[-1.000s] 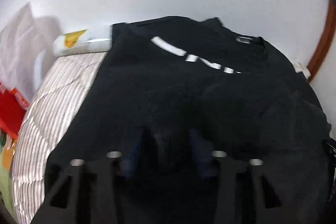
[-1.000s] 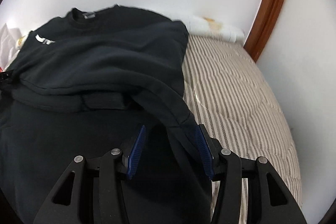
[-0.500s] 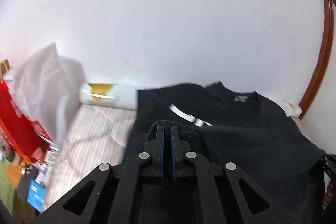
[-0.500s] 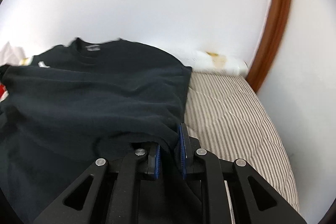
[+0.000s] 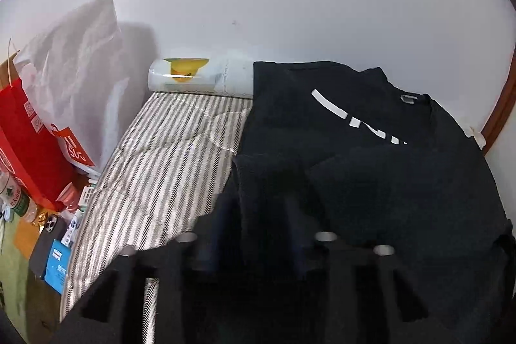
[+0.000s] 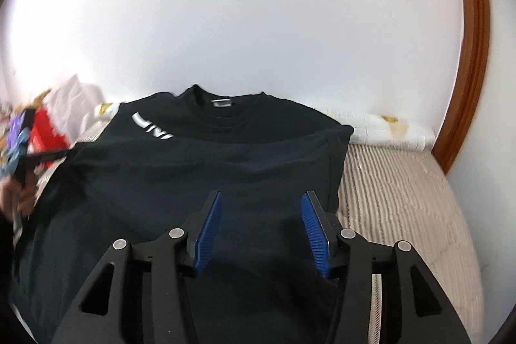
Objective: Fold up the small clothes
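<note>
I see one black shirt on the striped bed by a white wall, both grippers' jaws just spreading, gripping nothing.

Each tool was a black two-finger frame with triangular cut-outs in its arms and round silver screw heads at the joints. The right tool, at lower centre of its view, carried ribbed blue pads inside both fingers. The left tool appeared dark and blurred, its pads a dim navy. A blurred hand showed at the left edge.
</note>
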### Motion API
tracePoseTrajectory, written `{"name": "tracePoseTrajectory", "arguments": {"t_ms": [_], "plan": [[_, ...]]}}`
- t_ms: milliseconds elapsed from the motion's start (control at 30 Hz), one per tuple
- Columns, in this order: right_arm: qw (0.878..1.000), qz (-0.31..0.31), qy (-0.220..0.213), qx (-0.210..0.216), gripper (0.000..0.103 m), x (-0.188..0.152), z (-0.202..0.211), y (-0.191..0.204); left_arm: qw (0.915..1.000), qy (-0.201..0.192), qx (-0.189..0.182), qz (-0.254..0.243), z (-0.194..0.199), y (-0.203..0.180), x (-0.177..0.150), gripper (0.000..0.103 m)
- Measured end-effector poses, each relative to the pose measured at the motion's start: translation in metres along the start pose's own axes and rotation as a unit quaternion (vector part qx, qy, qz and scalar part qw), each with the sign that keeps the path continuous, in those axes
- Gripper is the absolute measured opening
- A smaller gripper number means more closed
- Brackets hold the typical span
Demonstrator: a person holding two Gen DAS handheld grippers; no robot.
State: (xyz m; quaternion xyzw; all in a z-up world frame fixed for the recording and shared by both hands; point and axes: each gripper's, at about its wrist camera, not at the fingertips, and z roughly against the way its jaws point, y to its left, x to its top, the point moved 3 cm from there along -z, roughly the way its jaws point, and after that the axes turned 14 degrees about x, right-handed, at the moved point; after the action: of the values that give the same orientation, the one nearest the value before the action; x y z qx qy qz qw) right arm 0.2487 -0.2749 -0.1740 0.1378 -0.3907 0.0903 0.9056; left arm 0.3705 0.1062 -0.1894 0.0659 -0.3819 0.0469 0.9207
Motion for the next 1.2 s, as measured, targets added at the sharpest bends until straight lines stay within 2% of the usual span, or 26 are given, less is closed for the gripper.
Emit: {"name": "tracePoseTrajectory", "arguments": {"t_ms": [67, 133, 200, 433, 667, 800, 900, 1033, 1200], "plan": [[0.999, -0.019, 0.031, -0.032, 0.05, -0.004, -0.023, -0.01, 0.9999, -0.002, 0.014, -0.007, -0.002, -0.002, -0.005, 0.05], [0.992, -0.031, 0.086, -0.083, 0.049, -0.017, -0.051, -0.023, 0.9996, 0.009, 0.025, -0.012, -0.007, -0.002, -0.008, 0.05], [0.988, -0.029, 0.119, -0.1, 0.049, -0.03, -0.065, -0.03, 0.9997, 0.013, 0.018, -0.007, -0.007, 0.001, -0.011, 0.05], [0.99, -0.074, 0.079, -0.092, 0.05, -0.031, -0.024, -0.027, 0.9999, 0.008, 0.014, 0.001, 0.025, 0.017, -0.027, 0.05], [0.99, -0.09, 0.072, -0.081, 0.051, -0.062, 0.028, -0.007, 0.9998, -0.002, 0.019, 0.003, 0.08, 0.039, -0.064, 0.05], [0.988, -0.076, 0.055, -0.125, 0.051, -0.08, 0.069, 0.004, 0.9997, -0.004, 0.024, 0.001, 0.112, 0.052, -0.092, 0.05], [0.986, -0.082, 0.043, -0.136, 0.051, -0.098, 0.1, 0.011, 0.9999, 0.006, 0.004, 0.009, 0.129, 0.06, -0.115, 0.05], [0.986, -0.098, 0.058, -0.124, 0.051, -0.126, 0.124, 0.015, 0.9998, 0.012, 0.006, 0.012, 0.146, 0.065, -0.149, 0.05], [0.984, -0.111, 0.08, -0.113, 0.051, -0.17, 0.141, 0.021, 0.998, 0.046, -0.034, 0.027, 0.155, 0.068, -0.19, 0.05]]}}
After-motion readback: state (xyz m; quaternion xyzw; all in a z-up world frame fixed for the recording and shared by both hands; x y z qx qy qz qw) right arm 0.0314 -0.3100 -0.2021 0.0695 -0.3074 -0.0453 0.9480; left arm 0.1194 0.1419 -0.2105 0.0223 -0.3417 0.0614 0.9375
